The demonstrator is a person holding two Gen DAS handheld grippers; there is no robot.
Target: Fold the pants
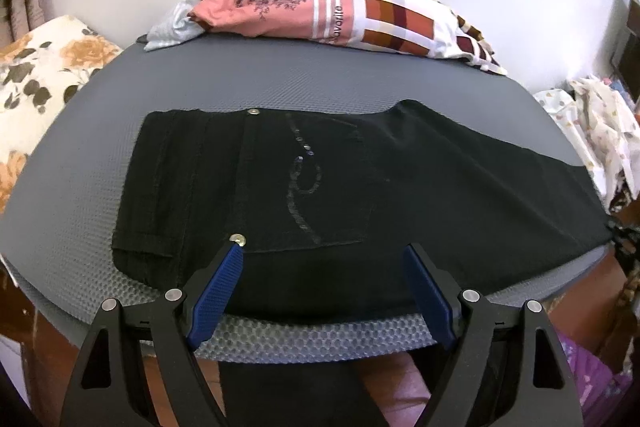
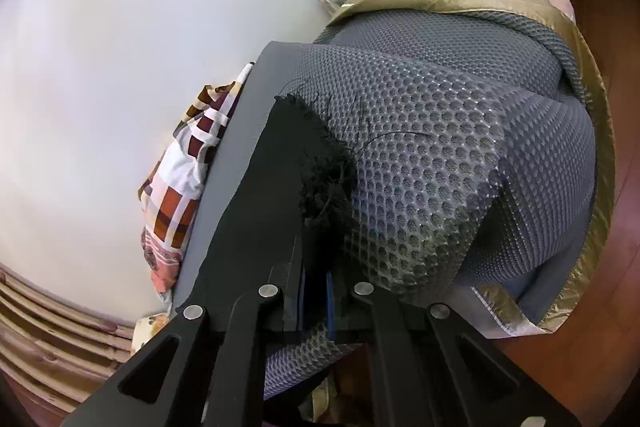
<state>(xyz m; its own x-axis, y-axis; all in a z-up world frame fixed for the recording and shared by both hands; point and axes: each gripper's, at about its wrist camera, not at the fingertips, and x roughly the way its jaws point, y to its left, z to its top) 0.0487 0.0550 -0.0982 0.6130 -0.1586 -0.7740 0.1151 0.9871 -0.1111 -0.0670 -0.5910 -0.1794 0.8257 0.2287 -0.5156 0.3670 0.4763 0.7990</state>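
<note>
Black pants (image 1: pixel 320 183) lie flat across a grey mesh mat (image 1: pixel 280 83), waist at the left, legs running off to the right, a sequin swirl on the back pocket. My left gripper (image 1: pixel 323 247) is open, its blue pads (image 1: pixel 224 291) spread over the near edge of the pants by the brass rivet (image 1: pixel 237 238). In the right wrist view the frayed leg hem (image 2: pixel 320 163) of the pants (image 2: pixel 256 211) rests on the mat (image 2: pixel 440 147). My right gripper (image 2: pixel 316 267) is shut on the pants leg near its hem.
A heap of pink and checked clothes (image 1: pixel 344 15) lies at the mat's far edge, also in the right wrist view (image 2: pixel 180 195). A floral cushion (image 1: pixel 36 83) is at the left, patterned white cloth (image 1: pixel 592 123) at the right. A gold-edged cover (image 2: pixel 592 147) borders the mat.
</note>
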